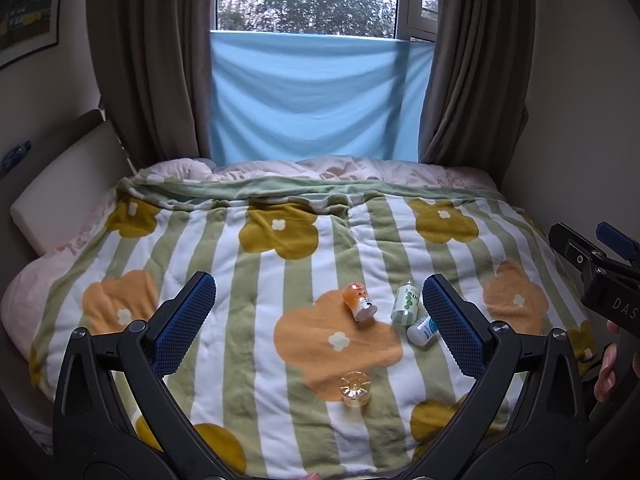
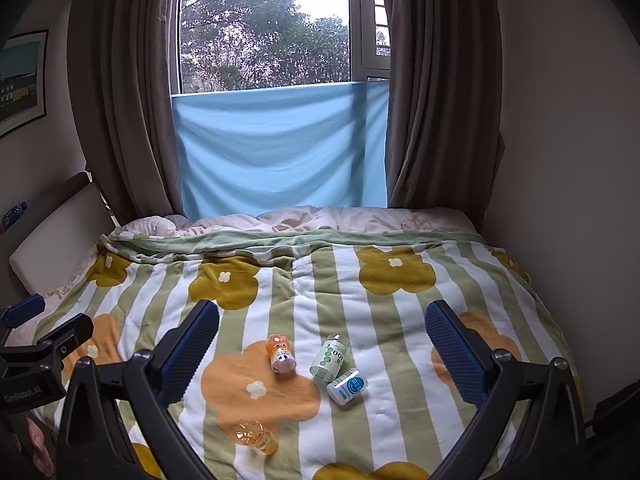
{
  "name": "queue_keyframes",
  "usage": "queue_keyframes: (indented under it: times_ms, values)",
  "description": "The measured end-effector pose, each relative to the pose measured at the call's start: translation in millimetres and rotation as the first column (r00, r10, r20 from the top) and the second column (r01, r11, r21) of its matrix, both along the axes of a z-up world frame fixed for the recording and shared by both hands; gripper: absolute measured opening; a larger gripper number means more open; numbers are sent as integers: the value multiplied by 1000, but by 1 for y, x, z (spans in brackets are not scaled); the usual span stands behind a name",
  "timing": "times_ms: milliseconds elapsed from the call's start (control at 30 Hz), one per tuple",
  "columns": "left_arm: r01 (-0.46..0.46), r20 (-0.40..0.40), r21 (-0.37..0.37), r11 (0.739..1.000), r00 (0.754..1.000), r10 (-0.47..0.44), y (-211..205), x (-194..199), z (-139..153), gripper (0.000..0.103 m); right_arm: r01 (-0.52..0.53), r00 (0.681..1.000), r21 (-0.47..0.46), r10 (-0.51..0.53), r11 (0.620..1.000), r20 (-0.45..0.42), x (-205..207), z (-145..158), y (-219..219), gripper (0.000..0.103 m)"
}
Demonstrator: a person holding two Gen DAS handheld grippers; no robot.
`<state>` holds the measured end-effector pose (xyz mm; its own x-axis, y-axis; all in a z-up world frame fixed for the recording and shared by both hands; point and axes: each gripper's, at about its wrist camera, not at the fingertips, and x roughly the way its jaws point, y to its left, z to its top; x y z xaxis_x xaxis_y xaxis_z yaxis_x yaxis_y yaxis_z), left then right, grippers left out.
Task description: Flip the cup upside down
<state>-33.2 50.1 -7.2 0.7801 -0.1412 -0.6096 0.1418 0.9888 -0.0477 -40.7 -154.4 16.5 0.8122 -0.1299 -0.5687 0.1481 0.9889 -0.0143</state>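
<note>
Four small cups lie on their sides near the bed's [image 1: 224,248] near edge: an orange cup [image 1: 359,301], a green cup [image 1: 407,304], a white cup [image 1: 423,329] and a clear amber cup [image 1: 355,389], none upside down, while the left gripper [image 1: 320,320] and the right gripper [image 2: 322,356] hang above wide and holding nothing.

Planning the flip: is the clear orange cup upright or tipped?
Tipped. The clear orange cup lies on its side on the blanket, one round end facing the cameras.

flowered striped blanket [image 2: 360,320], brown curtains [image 2: 120,100], blue cloth [image 2: 280,148], window [image 2: 260,24]
</note>
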Motion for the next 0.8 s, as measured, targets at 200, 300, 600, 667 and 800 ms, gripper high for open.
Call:
queue_keyframes:
  times_ms: [200, 300, 600, 667, 800]
  values:
    - [0, 10, -2, 1000, 1000, 0, 0, 0, 2, 103, 2, 1000, 2, -2, 1000, 2, -1, 0, -1, 103]
    - [0, 9, -2, 1000, 1000, 0, -1, 0, 2, 103, 2, 1000, 3, -2, 1000, 2, -1, 0, -2, 103]
    - [0, 13, -1, 1000, 1000, 0, -2, -1, 4, 103, 2, 1000, 3, -2, 1000, 1, -2, 0, -2, 103]
    - [-3, 20, 6, 1000, 1000, 3, -2, -2, 5, 103, 3, 1000, 1, -3, 1000, 3, -3, 1, -2, 103]
    - [-22, 37, 14, 1000, 999, 21, -4, -2, 7, 103, 4, 1000, 3, -4, 1000, 3, -3, 0, -2, 103]
